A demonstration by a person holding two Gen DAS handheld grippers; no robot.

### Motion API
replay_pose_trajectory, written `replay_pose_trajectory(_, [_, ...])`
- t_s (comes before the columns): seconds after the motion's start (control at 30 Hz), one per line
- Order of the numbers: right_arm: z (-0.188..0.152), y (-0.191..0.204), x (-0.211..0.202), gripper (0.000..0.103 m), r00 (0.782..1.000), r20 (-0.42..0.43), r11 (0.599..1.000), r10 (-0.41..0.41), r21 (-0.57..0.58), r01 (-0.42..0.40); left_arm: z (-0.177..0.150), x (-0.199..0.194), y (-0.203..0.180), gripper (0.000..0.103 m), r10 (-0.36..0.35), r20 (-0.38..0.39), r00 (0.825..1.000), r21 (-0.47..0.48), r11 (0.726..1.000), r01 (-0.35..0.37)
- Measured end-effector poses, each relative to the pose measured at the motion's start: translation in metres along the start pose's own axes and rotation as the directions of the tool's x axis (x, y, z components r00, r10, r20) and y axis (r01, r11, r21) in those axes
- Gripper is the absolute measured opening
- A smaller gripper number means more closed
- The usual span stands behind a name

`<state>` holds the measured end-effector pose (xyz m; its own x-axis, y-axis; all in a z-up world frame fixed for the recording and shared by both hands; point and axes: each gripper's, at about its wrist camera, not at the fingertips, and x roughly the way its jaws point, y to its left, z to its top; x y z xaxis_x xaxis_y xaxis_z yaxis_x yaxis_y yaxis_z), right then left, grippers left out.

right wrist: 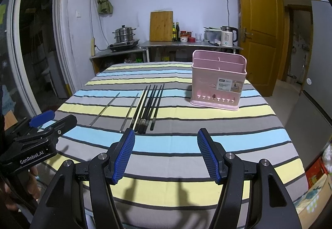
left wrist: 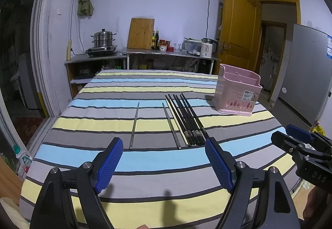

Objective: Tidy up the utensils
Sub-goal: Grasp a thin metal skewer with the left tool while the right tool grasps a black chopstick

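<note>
Several black chopsticks lie side by side on the striped tablecloth, with one pale chopstick at their left. Two metal chopsticks lie apart: one far left, one next to the bundle. A pink utensil basket with divided compartments stands upright to the right, empty as far as I see. My left gripper is open above the near ends of the chopsticks. My right gripper is open, just right of the bundle's near ends.
The table is covered by a striped cloth. Behind it stands a low counter with a steamer pot, cutting board, bottles and kettle. A yellow door is open at the right. The right gripper shows in the left view.
</note>
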<state>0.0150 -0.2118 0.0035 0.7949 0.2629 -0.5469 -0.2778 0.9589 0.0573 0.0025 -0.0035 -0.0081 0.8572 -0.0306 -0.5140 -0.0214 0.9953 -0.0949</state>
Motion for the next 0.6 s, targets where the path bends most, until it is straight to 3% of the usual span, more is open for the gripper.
replay_pose_trajectory(0.33, [0.008, -0.001, 0.030, 0.063, 0.998, -0.064, 1.000, 0.013, -0.009, -0.013, 0.006, 0.047, 0.031, 0.081, 0.040, -0.135, 0.990, -0.022, 0.999, -0.043])
replay_pose_trajectory(0.6, [0.028, -0.001, 0.086, 0.063, 0.991, -0.125, 0.999, 0.040, -0.005, -0.041, 0.035, 0.122, 0.066, 0.067, 0.050, -0.282, 0.958, -0.020, 0.998, -0.058])
